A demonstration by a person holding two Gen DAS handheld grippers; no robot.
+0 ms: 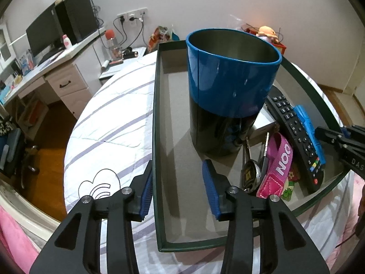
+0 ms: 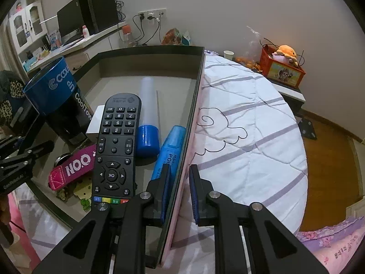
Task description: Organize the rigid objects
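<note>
Both grippers straddle the tray point(image 1: 157, 114) walls, left gripper point(image 1: 178, 189) and right gripper point(image 2: 180, 194) jaws unclenched: next, clamp and lift level.

Tray point(image 2: 200, 73) lies on the bed point(image 2: 246, 123). In the tray: canister point(image 2: 57, 100) stands toward the left wall, remote point(image 2: 116, 146) just right of it, capped tube point(image 2: 148, 118) and marker point(image 2: 171, 148) along the right wall. Strap point(image 2: 73, 166) and keys point(image 1: 251, 173) lie left of the remote, near the front wall.
</note>
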